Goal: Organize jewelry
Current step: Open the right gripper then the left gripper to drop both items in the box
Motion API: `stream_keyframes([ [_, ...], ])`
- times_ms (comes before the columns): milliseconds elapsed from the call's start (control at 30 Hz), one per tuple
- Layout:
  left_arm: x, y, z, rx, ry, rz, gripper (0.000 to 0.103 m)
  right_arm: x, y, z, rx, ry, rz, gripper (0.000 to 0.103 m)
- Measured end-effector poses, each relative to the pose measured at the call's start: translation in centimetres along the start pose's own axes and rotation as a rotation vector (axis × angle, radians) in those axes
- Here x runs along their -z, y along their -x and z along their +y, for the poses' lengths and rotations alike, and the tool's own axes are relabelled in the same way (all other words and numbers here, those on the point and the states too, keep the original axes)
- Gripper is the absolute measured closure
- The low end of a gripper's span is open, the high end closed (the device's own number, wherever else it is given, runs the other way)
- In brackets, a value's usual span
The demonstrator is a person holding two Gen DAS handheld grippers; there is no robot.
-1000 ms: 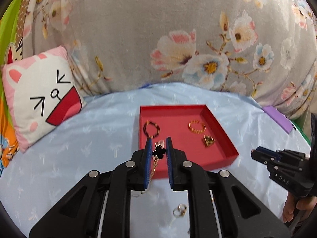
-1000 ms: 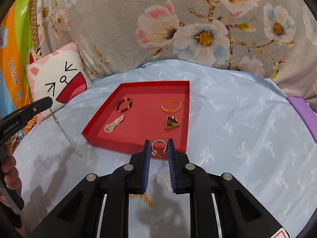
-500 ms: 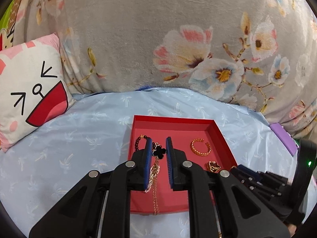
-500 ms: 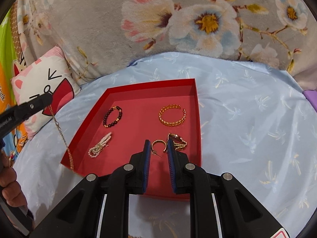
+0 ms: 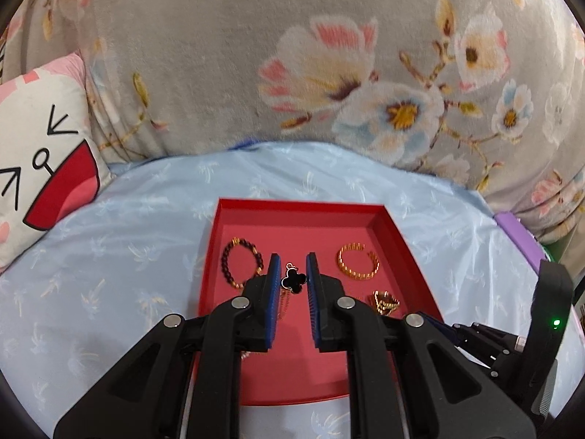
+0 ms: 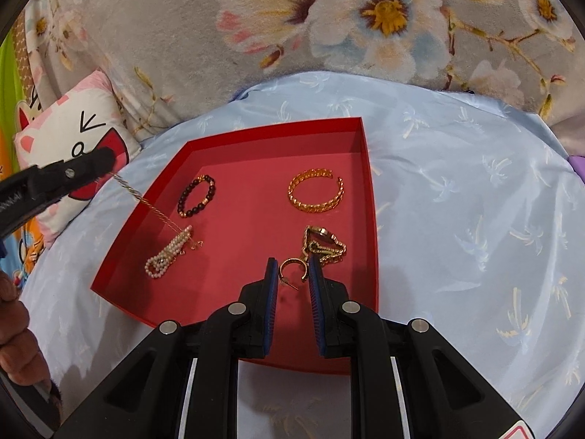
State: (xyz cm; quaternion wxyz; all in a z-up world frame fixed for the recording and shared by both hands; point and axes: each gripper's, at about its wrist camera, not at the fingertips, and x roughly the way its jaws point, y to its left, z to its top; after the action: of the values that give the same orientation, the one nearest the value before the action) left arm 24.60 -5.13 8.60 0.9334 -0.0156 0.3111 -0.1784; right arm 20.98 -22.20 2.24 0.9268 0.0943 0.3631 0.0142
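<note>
Left wrist view: left gripper is clamped on a black clover pendant, its gold chain hanging down between the pads toward the floor of the red tray. In the right wrist view that chain runs from the left gripper's tip down into the tray, its lower end lying by the pearl piece; whether the two are tangled I cannot tell.

Right gripper is closed on a small gold hoop earring, held just above the tray floor, close beside the heap of gold chain.

Already in the tray: dark bead bracelet, gold cuff bracelet. Tray sits on a pale blue sheet.

Step in hand, as I judge it: setting both pieces down inside the tray.

Doing it well:
- Lower the pendant until it nearly rests on bare red floor between the bead bracelet and the cuff, then part the jaws; a high drop lets the chain pile up.
- Steer the chain clear of the pearl piece so it does not snag.
- Place the earring on open floor a little away from the gold heap; its post could catch in the links.
- Release one hand at a time; both grippers crowd the same near corner.
</note>
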Motion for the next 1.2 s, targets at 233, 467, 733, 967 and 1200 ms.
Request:
stream_keyframes([
  [233, 1.4, -1.6, -0.1, -0.048, -0.012, 0.049, 0.076, 0.7, -0.1, 0.0, 0.000, -0.001, 0.006, 0.084],
  [467, 2.4, -2.1, 0.0, -0.090, -0.020, 0.065, 0.062, 0.9, 0.1, 0.4, 0.004, 0.013, -0.002, 0.083],
  [733, 2.9, -2.4, -0.4, -0.103, -0.037, 0.077, 0.062, 1.1, 0.3, 0.7, 0.005, 0.020, -0.007, 0.078],
  [967, 3.1, -2.3, -0.6, -0.110, -0.048, 0.081, 0.062, 1.2, 0.5, 0.9, 0.006, 0.028, -0.010, 0.078],
  [1200, 4.0, -0.5, 0.9, -0.139, -0.026, 0.076, 0.062, 1.1, 3.2, 0.8, 0.013, 0.030, -0.055, 0.078],
])
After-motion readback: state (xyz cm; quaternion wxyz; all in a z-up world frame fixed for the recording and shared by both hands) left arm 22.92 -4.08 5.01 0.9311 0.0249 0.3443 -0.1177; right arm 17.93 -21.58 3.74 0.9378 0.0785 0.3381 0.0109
